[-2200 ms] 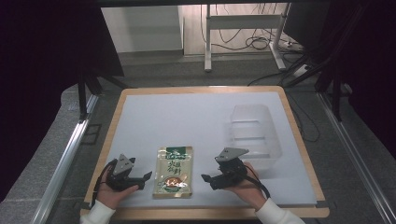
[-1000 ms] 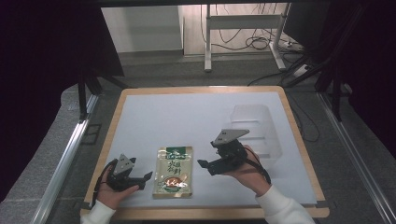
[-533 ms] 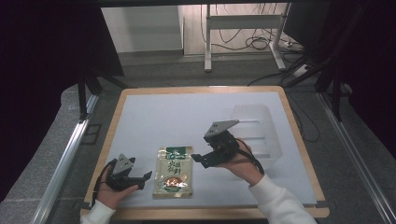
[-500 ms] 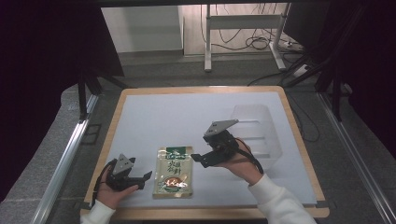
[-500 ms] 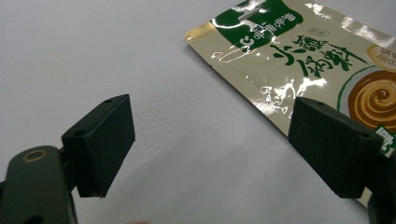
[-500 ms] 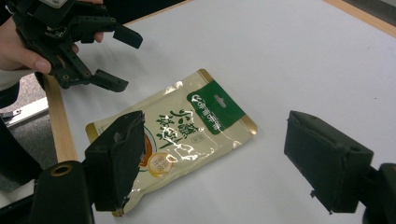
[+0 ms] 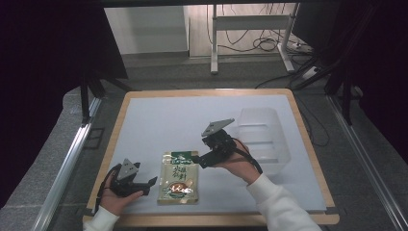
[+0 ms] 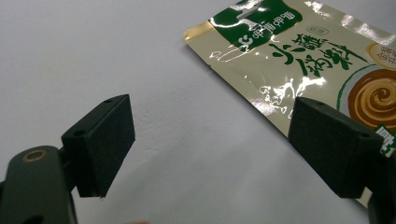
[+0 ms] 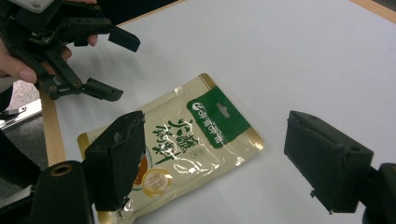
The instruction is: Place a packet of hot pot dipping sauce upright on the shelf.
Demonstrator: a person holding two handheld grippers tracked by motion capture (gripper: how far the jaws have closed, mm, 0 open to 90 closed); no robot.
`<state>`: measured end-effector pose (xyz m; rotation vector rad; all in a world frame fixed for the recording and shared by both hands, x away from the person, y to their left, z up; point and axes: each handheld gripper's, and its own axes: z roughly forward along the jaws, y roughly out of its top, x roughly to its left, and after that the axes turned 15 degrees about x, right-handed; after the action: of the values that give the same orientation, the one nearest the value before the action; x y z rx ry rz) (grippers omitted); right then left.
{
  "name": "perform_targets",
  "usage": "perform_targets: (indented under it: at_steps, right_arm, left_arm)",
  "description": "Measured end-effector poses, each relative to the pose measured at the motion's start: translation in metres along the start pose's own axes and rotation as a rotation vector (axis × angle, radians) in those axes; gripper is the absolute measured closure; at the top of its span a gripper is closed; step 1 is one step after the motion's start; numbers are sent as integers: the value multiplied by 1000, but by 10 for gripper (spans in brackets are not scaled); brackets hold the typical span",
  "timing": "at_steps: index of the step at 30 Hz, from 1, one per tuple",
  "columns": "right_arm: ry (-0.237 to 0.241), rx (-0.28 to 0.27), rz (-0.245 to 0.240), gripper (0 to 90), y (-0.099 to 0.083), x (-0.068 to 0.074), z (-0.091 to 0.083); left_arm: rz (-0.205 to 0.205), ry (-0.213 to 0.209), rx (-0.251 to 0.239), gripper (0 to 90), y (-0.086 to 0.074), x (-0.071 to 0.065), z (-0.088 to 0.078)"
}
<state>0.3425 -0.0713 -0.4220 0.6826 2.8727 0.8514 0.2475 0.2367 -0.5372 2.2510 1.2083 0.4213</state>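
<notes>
Near the front left corner of the bench (image 7: 159, 115), the left gripper (image 7: 144, 183) rests low in the person's left hand (image 7: 115, 197), its jaws apart and pointing toward the pouch with nothing between them. In the left gripper view the white surface lies bare between the two pads, and one pad overlaps the pouch's edge in the picture; contact cannot be told.

Just right of it, close to the front edge, the pouch (image 7: 179, 177) lies flat on the bench, a glossy cream sachet with a green header band and a brown swirl printed low on its face. Its green end points toward the far edge.

Over the pouch's far right corner, the right gripper (image 7: 198, 160) hangs tilted down and leftward, held by the right hand (image 7: 235, 161) with a white sleeve (image 7: 279, 207) behind it. Its jaws stand wide apart; in the right gripper view they frame the pouch from above, apart from it.

Toward the right edge, a clear plastic container (image 7: 262, 139) sits on the bench, and nothing can be made out inside it.
</notes>
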Motion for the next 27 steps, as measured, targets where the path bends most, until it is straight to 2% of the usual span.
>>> perform_targets:
  at_steps: [7,13,20,27]
  right_arm:
    - [13,22,4,208,8,-5,12]
    - [29,72,4,218,15,-7,30]
    - [24,116,-4,228,21,-10,45]
    - [39,178,40,250,23,-26,65]
  left_arm:
    - [4,1,-2,147,0,0,-1]
    - [6,2,-2,147,0,0,-1]
    - [2,-1,-1,147,0,0,-1]
    - [3,-5,-2,147,0,0,-1]
